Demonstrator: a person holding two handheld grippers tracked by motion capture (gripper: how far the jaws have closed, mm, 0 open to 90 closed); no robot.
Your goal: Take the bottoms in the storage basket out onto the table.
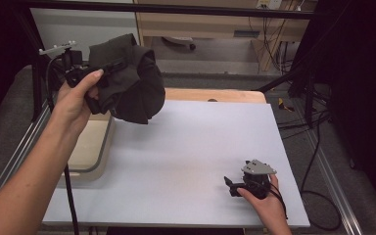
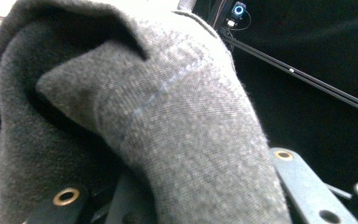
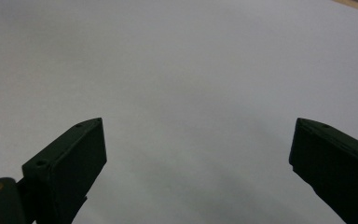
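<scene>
High view: my left gripper (image 1: 94,81) clamps a bunched dark cloth (image 1: 129,85), held in the air above the tray (image 1: 94,147) at the table's (image 1: 196,142) left edge.
Left gripper view: grey cloth (image 2: 168,121) draped over my jaws.
Right gripper view: my right gripper (image 3: 198,154) spread wide over bare table (image 3: 177,60), holding nothing.

Lab: framed test table (image 1: 186,147), trailing cables (image 1: 279,54).
</scene>
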